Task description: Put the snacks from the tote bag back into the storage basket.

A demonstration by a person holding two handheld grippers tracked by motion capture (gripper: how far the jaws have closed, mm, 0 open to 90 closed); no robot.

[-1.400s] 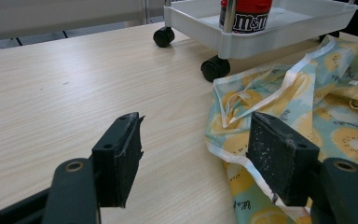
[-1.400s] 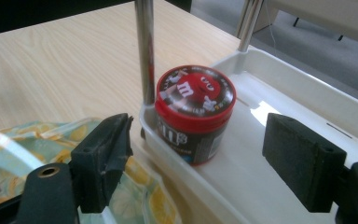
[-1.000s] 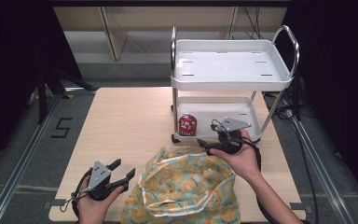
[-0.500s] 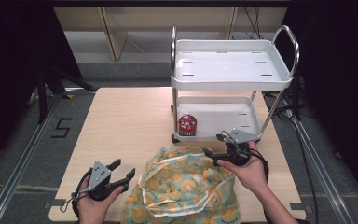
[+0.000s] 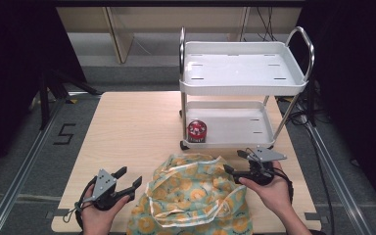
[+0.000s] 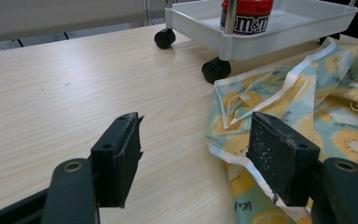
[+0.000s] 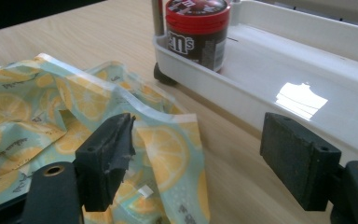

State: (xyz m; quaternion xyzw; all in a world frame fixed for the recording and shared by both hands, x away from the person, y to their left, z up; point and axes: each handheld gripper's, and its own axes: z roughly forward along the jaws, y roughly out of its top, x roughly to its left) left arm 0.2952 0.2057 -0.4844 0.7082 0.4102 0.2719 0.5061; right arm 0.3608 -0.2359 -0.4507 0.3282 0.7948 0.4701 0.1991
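A crumpled bag with a lemon print (image 5: pixel 196 196) lies at the table's front centre. A red M&M's jar (image 5: pixel 196 131) stands on the lower shelf of a white two-tier cart (image 5: pixel 245 83). My left gripper (image 5: pixel 129 176) is open just left of the bag, with the bag's hem (image 6: pixel 242 163) near its right jaw. My right gripper (image 5: pixel 234 161) is open at the bag's right edge, in front of the cart. In the right gripper view the bag (image 7: pixel 51 107) lies by the left jaw, and the jar (image 7: pixel 196 30) stands ahead on the shelf (image 7: pixel 279 70).
The cart's black wheels (image 6: pixel 216 70) rest on the light wooden table (image 5: pixel 137 127). Its top tray (image 5: pixel 240 63) holds nothing. Bare table stretches left of the cart. Metal rails (image 5: pixel 24 161) run along the floor on both sides.
My right gripper has drawn back from the cart's lower shelf toward the person, down to the bag's right edge. The left gripper has stayed put.
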